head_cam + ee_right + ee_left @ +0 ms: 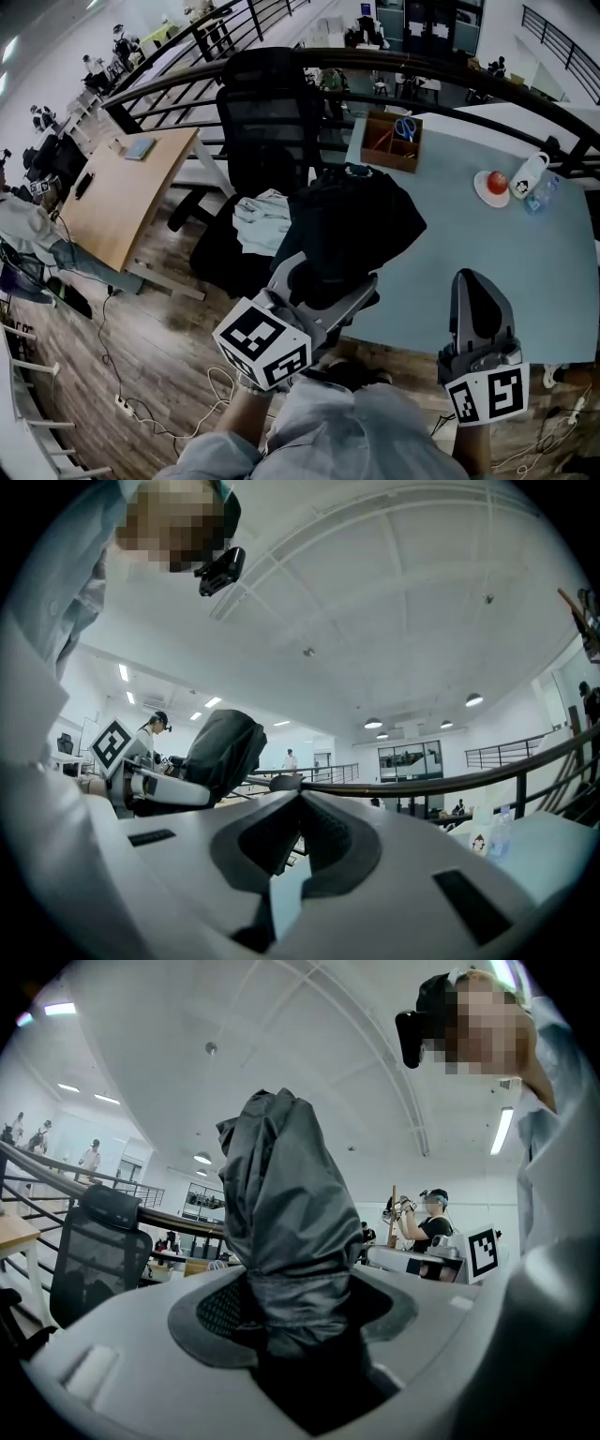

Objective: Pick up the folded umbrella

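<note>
The folded umbrella (361,225) is a bundle of black-grey fabric, lifted over the near left corner of the light blue table (450,225). My left gripper (328,279) is shut on its lower end. In the left gripper view the umbrella (281,1213) rises from between the jaws of the left gripper (286,1312), tilted up toward the ceiling. My right gripper (478,283) is at the table's near edge, apart from the umbrella. In the right gripper view the right gripper (298,803) has its jaws together with nothing between them, and the umbrella (220,747) shows at its left.
On the table stand a wooden box with blue scissors (392,141), a plate with an apple (492,185), a white mug (528,173) and a small bottle (544,192). A black office chair (267,122) with light clothing (262,220) stands left of the table. A dark railing (422,70) curves behind.
</note>
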`<state>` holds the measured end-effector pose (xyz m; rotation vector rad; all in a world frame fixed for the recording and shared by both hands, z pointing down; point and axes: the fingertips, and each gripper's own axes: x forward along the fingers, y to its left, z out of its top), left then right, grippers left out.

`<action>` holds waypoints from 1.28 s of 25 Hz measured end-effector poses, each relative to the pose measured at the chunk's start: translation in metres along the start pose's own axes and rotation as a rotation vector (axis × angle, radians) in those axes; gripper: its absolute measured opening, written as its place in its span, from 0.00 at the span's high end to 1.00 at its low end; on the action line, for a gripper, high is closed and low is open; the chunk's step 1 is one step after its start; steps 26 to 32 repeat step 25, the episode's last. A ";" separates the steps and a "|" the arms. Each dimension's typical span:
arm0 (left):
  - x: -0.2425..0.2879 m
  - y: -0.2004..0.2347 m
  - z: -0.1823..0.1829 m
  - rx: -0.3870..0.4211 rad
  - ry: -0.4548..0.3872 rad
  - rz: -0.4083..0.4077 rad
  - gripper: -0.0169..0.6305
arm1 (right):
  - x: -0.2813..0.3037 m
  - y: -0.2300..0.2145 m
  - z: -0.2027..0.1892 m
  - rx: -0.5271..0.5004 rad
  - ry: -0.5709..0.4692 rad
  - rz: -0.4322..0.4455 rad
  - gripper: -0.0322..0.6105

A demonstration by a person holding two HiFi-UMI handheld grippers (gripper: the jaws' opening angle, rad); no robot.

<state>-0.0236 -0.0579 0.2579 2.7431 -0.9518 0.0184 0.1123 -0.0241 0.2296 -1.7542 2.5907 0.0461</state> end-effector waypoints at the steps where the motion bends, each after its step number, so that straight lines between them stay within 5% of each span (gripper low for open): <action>1: 0.000 0.000 0.000 0.001 0.001 0.001 0.54 | -0.001 0.000 0.000 -0.001 0.001 -0.001 0.95; 32: -0.003 -0.005 -0.006 -0.006 0.006 -0.015 0.54 | -0.008 0.008 -0.004 -0.016 0.033 0.013 0.95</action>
